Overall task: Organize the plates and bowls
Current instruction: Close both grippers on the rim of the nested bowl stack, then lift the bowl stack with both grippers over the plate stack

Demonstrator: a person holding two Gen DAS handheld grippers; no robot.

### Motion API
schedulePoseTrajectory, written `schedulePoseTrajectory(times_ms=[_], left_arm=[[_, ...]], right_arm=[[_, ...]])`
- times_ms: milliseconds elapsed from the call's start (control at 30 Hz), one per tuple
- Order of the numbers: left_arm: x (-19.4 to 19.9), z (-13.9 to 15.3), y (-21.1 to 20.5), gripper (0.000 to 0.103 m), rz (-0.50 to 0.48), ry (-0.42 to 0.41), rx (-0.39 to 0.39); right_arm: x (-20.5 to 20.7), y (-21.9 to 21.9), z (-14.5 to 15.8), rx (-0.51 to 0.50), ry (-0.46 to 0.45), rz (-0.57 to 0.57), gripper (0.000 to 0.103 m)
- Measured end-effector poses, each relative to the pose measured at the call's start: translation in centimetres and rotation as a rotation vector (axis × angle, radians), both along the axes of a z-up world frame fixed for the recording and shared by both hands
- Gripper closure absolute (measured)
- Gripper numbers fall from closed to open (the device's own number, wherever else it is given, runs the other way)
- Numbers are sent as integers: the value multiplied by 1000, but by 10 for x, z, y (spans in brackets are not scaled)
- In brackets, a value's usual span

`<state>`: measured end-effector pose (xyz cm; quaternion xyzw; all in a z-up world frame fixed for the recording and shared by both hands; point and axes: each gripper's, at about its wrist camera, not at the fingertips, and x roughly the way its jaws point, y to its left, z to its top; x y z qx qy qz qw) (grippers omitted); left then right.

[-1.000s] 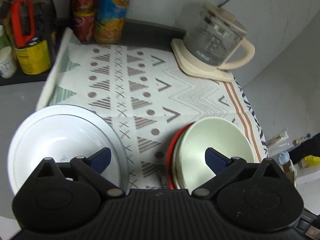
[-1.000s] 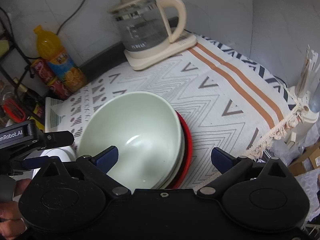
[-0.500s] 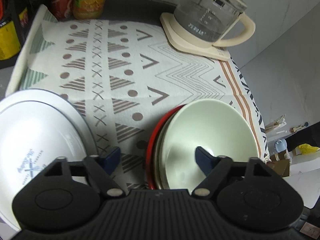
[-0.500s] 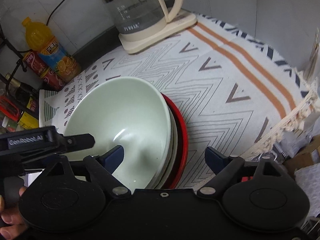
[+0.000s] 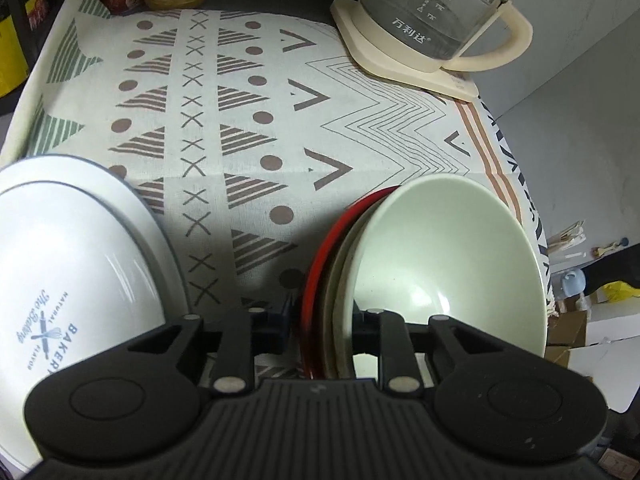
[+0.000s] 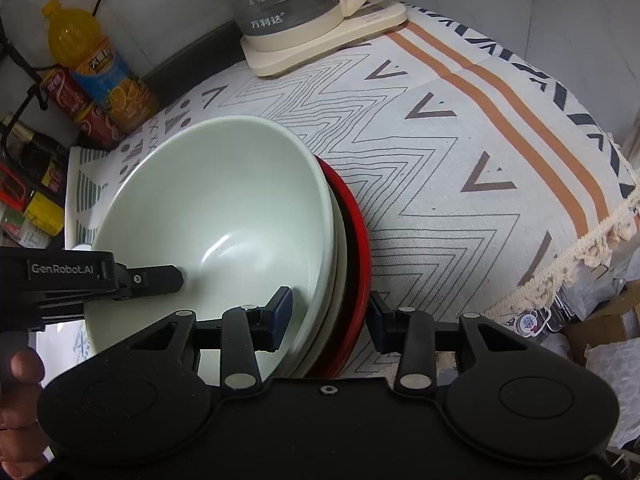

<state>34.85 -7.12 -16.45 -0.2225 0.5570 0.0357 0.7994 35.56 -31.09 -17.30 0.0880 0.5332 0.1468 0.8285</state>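
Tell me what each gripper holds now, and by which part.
Both pairs of jaws have just been closing. The left gripper clamps the dish stack by its rim. The right gripper straddles the same rim elsewhere; whether it grips cannot be told.

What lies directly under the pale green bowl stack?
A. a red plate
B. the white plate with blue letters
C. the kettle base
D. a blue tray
A: a red plate's rim shows beneath the green bowl, while the white plate lies apart on the cloth.
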Motion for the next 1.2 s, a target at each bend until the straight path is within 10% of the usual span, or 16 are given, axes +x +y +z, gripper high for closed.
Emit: schedulePoseTrajectory(times_ms=[1200], left_arm=[[-29,82,63,80,153,-176,16]], right_arm=[[13,53,64,148,-128,88,74]])
